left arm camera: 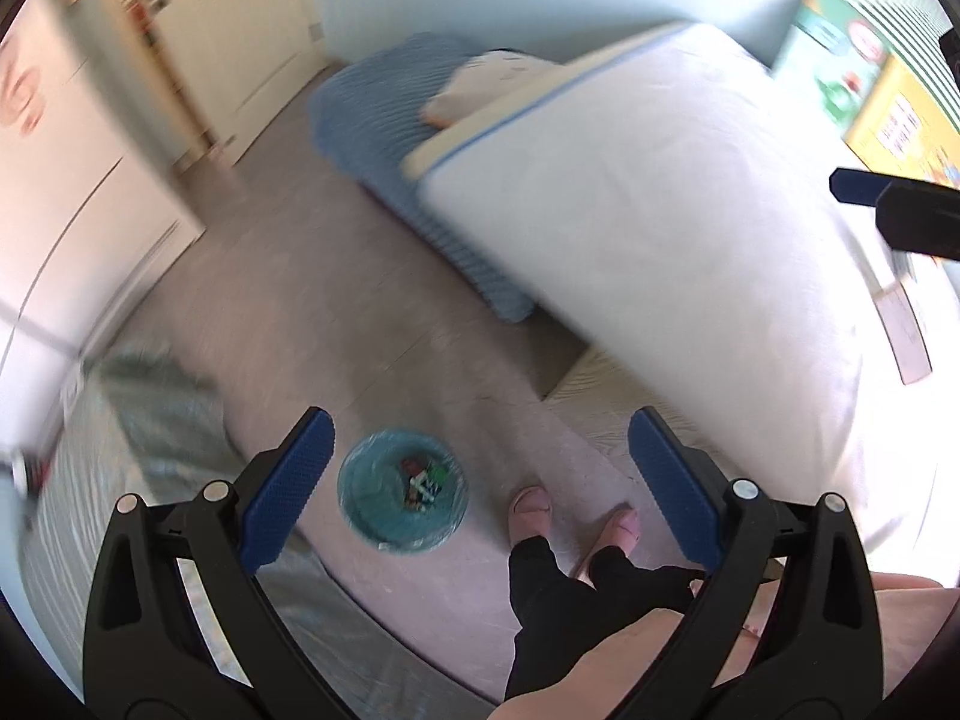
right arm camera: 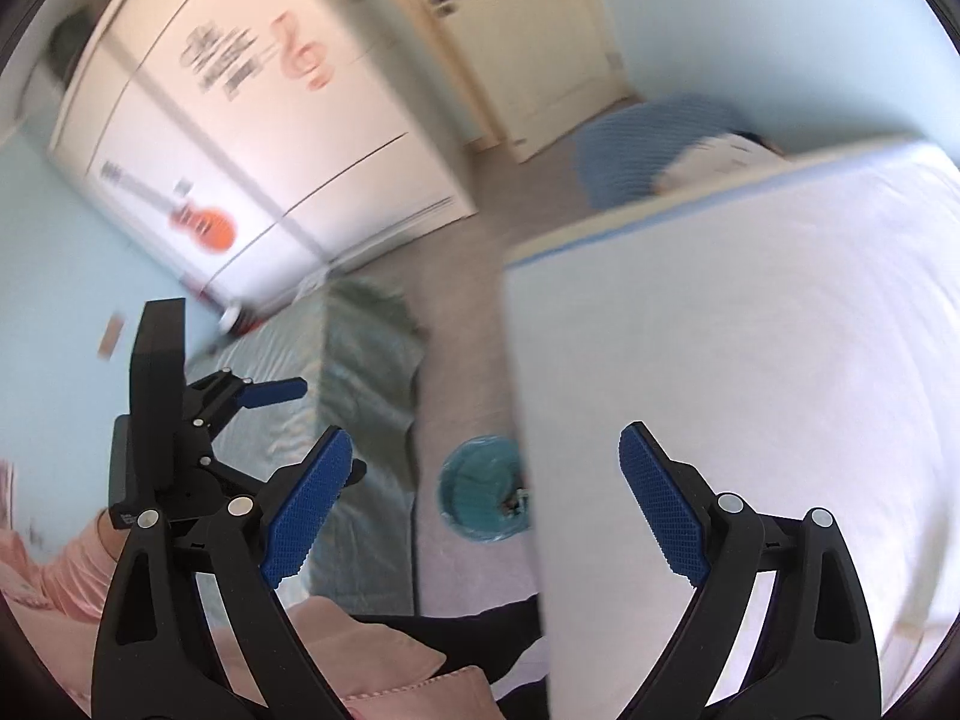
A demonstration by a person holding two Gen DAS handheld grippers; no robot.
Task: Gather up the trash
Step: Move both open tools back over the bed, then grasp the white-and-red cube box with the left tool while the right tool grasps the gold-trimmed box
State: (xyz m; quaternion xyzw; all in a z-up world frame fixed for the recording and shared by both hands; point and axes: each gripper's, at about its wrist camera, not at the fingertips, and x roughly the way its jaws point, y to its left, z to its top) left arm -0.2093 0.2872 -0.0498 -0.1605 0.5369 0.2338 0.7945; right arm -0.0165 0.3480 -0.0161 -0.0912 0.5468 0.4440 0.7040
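Gaping wide, empty: left tool | right tool

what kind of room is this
Most likely a bedroom, perhaps a child's: a white mattress fills the right side, a white wardrobe bears a guitar sticker, and a lined bin stands on the floor.

Bin teal; slippers pink; mattress white w/ blue piping.
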